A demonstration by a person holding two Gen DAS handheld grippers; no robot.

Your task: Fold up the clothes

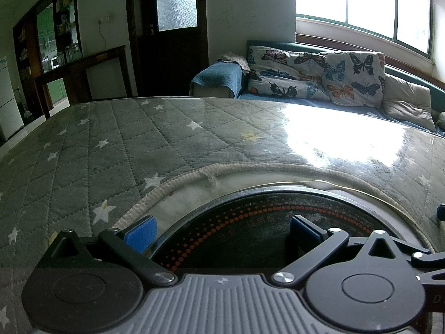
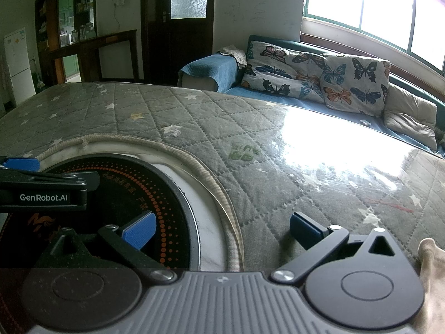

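The only cloth in sight, probably the garment, lies at the lower right edge of the right wrist view, just right of the right claw, so that hand is nearer. Both it and the left claw are spread, empty, over the quilted counter.

Quilted cloth cover under seemingly glossy film

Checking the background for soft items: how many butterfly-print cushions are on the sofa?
2. One butterfly-print cushion lies slumped at the blue-covered sofa arm end; the other butterfly-print cushion stands upright beside it, nearer the window. A plain beige pillow follows. More may be hidden.
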